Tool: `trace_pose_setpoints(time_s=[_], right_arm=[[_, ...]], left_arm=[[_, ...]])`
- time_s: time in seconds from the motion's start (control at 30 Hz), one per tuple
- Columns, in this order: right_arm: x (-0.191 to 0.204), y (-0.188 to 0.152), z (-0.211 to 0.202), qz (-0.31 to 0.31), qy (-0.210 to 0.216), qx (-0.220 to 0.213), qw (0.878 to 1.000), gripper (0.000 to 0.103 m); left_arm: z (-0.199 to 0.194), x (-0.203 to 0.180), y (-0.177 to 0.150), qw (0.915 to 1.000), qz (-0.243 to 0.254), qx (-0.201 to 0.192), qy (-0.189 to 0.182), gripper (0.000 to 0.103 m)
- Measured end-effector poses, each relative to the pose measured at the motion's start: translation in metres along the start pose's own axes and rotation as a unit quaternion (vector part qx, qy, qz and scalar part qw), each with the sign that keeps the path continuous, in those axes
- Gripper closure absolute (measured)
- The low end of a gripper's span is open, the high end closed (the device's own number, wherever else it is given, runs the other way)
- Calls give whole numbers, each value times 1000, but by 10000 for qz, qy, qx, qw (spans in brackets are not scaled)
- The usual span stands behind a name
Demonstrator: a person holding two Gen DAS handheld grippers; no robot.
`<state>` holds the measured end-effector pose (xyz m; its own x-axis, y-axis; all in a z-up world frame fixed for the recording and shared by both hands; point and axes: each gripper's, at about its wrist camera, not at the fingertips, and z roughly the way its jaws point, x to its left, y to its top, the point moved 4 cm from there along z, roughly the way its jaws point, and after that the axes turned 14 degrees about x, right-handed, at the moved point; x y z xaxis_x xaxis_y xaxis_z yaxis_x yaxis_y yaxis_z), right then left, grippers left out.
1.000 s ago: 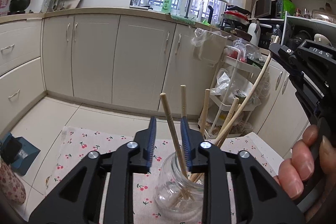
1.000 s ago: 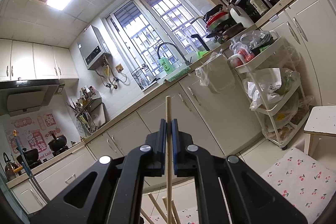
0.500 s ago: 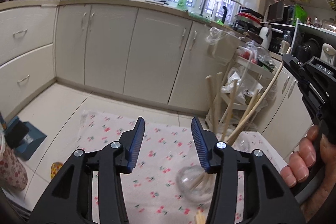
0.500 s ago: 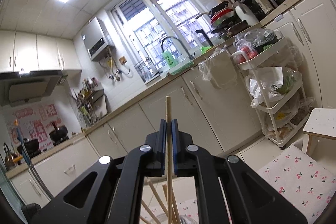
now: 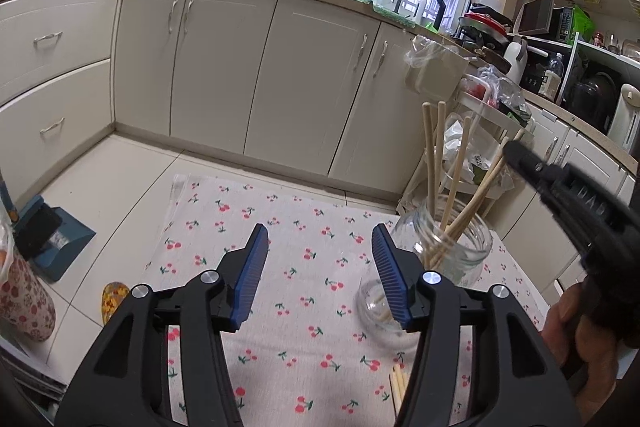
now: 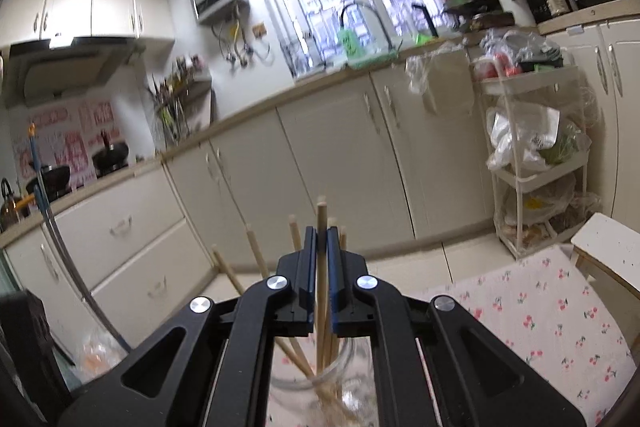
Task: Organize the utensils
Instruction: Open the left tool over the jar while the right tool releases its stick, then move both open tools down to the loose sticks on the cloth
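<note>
My right hand-held gripper (image 6: 319,235) is clamped on an upright chopstick (image 6: 321,215), jar (image 6: 320,387) straight below at frame bottom. Left hand-held gripper (image 5: 318,243) is opening, nothing between.

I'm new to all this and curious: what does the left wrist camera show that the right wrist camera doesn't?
Only the left view shows the left gripper, jaws opening with nothing between them, and loose chopsticks on the cloth. Only the right view shows the right gripper shut on one chopstick over the jar. Both show the glass jar of chopsticks.
</note>
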<state>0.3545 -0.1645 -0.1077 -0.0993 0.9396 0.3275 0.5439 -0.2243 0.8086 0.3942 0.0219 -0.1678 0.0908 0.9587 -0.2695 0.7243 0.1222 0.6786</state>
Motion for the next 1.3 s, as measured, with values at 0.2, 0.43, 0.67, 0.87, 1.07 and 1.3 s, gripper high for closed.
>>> trace_pose_setpoints(time_s=[0.2,0.43,0.67,0.87,1.07,1.3], right_arm=[[-2,-10,-13,6,9,112,9999,59],[-11,-66,-44,-47,-254,1220,9922,56],[2,-154,-35,-536,-410,2751,9591,62],[5,-167,-28,-722,-572,3140,9450,67],[10,-170,-28,-979,-716,3208,9394,67],[-28,-163,-40,-547,-862,3243,9404,84]], left_arm=[[-5,3,-12,9998,-45,179,16,48],[-12,8,-33,9986,-41,517,44,43],[-19,10,-70,9951,-29,983,137,40],[-31,14,-88,9929,-84,1176,174,37],[-37,6,-92,9921,23,1246,145,36],[-28,-14,-99,9872,387,1534,183,36]])
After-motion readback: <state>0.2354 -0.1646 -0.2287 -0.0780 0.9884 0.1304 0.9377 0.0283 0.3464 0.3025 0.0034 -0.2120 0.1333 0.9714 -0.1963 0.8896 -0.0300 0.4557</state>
